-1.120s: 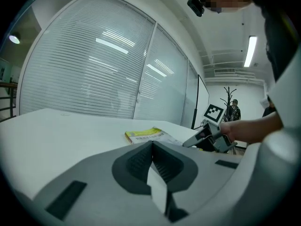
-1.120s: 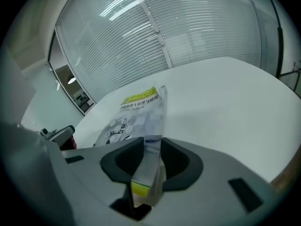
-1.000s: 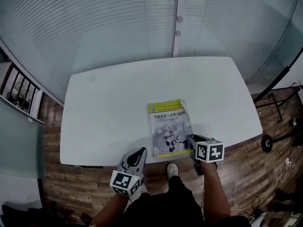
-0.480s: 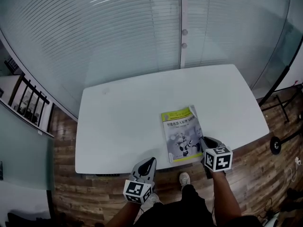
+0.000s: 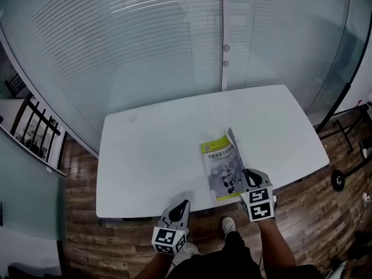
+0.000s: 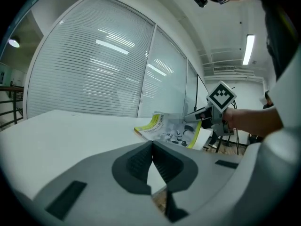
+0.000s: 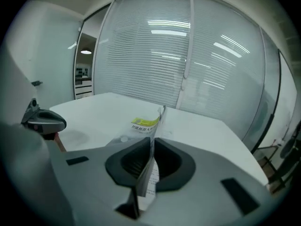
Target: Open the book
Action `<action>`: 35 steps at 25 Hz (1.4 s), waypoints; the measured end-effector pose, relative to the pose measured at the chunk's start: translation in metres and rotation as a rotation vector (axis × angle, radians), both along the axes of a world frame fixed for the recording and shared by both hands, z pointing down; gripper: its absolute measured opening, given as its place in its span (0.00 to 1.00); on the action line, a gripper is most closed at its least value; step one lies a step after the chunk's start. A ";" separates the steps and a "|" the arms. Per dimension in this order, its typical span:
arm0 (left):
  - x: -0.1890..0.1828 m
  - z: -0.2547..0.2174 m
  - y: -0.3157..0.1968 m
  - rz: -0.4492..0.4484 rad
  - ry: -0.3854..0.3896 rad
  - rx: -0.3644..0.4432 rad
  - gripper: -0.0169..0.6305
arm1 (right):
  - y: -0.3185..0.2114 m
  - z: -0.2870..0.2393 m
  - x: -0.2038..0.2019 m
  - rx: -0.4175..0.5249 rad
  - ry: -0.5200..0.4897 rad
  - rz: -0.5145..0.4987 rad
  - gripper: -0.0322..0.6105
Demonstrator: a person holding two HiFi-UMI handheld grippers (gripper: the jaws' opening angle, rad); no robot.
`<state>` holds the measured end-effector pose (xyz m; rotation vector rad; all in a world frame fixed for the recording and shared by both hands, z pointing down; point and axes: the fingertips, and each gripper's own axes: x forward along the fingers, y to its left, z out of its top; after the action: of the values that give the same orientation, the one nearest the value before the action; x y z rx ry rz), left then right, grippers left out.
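Note:
A book [image 5: 222, 168] with a yellow-edged grey cover lies near the front edge of the white table [image 5: 151, 150]. My right gripper [image 5: 247, 178] is at its near right corner; its jaws are closing with the front cover [image 7: 154, 125] pinched between the pads. The cover is lifted off the pages and stands tilted up along its right edge. In the left gripper view the book [image 6: 168, 128] shows with the right gripper [image 6: 201, 117] on it. My left gripper [image 5: 182, 206] hovers at the table's front edge, left of the book, shut and holding nothing [image 6: 151, 146].
A glass wall with blinds [image 5: 174, 39] runs behind the table. Wooden floor [image 5: 325, 214] surrounds it, with a black railing [image 5: 32, 127] at the left and a dark stand [image 5: 340, 176] at the right. The person's shoes [image 5: 228, 224] are below the front edge.
The right gripper has closed on the cover, risen and rolled, lifting the cover's right edge. The left gripper has shifted a little along the table's front edge.

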<state>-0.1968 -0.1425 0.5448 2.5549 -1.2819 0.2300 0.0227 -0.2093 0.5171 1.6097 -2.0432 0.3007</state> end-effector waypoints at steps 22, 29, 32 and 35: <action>-0.096 -0.008 0.033 -0.133 -0.074 0.067 0.05 | 0.014 -0.051 -0.186 0.237 0.257 -0.266 0.08; -0.124 0.002 0.041 -0.188 -0.054 0.047 0.05 | 0.016 -0.022 -0.245 0.237 0.305 -0.384 0.08; -0.138 0.008 0.044 -0.211 -0.059 0.027 0.05 | 0.020 -0.009 -0.269 0.235 0.346 -0.437 0.08; -0.150 0.010 0.047 -0.232 -0.052 0.018 0.05 | 0.025 0.009 -0.290 0.226 0.379 -0.481 0.08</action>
<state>-0.3472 -0.0959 0.5545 2.4012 -1.5916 0.2393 -0.2677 -0.1838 0.5263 1.1261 -2.1241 -0.3901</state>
